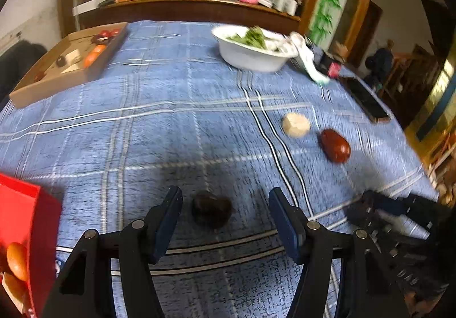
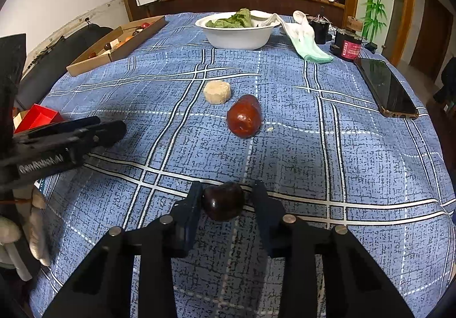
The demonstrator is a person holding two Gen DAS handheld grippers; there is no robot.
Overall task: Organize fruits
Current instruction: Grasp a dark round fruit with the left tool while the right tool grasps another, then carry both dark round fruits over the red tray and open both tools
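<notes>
Your right gripper has its jaws closed to a narrow gap around a small dark plum. The left pad touches the fruit; on the right side the wrist view does not show clearly whether the pad is pressing or just beside it, so treat the hold as not yet certain. The plum sits low over the blue checked tablecloth, and you cannot tell whether it is touching the cloth or just off it.

Your left gripper stands with its jaws wide apart and holds nothing. A dark wrinkled fruit lies on the cloth between the two pads, touching neither.

The plum looks light, round and glossy, so it will likely slip or roll out sideways if you squeeze off-centre. Take it across its widest part, pads flat on opposite sides, and press only enough to stop it sliding; the skin probably bruises easily.

The wrinkled fruit looks dry and rougher, so it should grip more readily. Centre the pads on it before closing.

Farther out, a large red date and a pale round slice lie just beside each other. The slice looks crumbly; hold it by its flat faces' edge, gently. A red box with orange fruit sits at your left.
</notes>
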